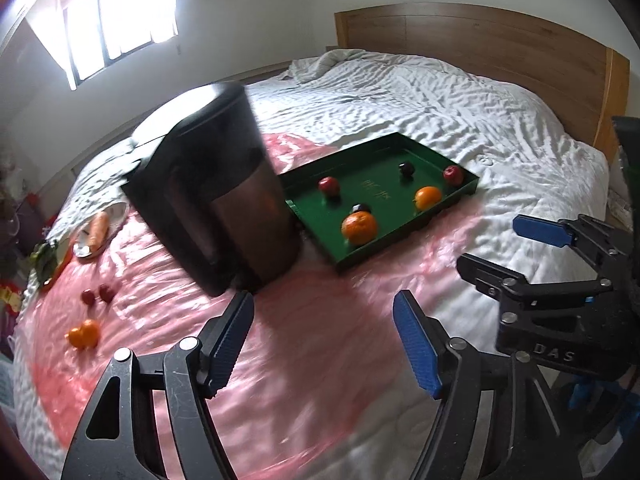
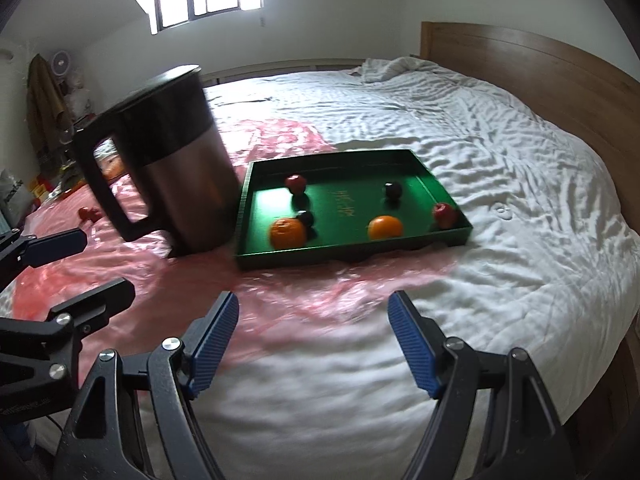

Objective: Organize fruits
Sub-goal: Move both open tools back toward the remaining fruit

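A green tray point(image 1: 400, 236) point(image 2: 352, 257) lies on the bed and holds two oranges point(image 1: 359, 227) point(image 1: 428, 197), two red apples point(image 1: 329, 186) point(image 1: 453, 175) and two dark plums point(image 1: 407, 168) point(image 1: 361, 209). On the pink sheet at the left lie a loose orange point(image 1: 84, 334) and two small red fruits point(image 1: 96, 295). My left gripper point(image 1: 324, 332) hovers open over the pink sheet, short of the tray, nothing between its fingers. My right gripper point(image 2: 314, 320) is open and empty too, near the bed's front edge, and shows at the right in the left wrist view point(image 1: 520, 248).
A tall black and steel kettle point(image 1: 216, 196) point(image 2: 168, 160) stands just left of the tray. A plate with a carrot point(image 1: 98, 228) and some greens sit at the far left. The wooden headboard point(image 1: 500, 44) is behind, with rumpled white bedding around the tray.
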`<state>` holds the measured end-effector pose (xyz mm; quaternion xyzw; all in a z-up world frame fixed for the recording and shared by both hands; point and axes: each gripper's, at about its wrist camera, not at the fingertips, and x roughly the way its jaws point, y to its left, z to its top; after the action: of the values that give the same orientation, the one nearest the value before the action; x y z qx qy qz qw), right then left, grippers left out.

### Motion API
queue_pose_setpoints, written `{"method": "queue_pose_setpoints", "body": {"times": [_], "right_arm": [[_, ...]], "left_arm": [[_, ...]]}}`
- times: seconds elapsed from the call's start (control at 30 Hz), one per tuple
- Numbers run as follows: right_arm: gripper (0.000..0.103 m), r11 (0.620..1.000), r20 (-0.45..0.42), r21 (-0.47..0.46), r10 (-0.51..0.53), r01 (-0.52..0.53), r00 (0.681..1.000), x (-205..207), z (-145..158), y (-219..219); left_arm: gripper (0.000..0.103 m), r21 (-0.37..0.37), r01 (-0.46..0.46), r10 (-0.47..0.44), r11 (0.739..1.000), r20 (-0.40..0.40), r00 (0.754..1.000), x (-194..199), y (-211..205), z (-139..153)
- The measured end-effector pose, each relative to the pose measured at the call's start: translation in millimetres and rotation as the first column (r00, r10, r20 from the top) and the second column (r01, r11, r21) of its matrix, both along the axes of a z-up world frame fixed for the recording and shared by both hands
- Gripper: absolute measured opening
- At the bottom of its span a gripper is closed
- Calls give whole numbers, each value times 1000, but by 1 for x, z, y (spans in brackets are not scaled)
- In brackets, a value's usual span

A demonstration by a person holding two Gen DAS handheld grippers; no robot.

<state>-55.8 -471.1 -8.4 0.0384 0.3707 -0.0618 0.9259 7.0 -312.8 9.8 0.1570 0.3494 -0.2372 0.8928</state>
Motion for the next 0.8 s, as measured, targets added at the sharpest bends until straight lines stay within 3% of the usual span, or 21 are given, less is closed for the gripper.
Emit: {"method": "queue_pose_setpoints", "body": {"times": [0.8], "right_arm": [[103, 976, 15, 29, 215, -215, 977, 1, 3, 134]], "left_arm": [[70, 14, -237, 237, 971, 3, 972, 0, 149, -27]]}}
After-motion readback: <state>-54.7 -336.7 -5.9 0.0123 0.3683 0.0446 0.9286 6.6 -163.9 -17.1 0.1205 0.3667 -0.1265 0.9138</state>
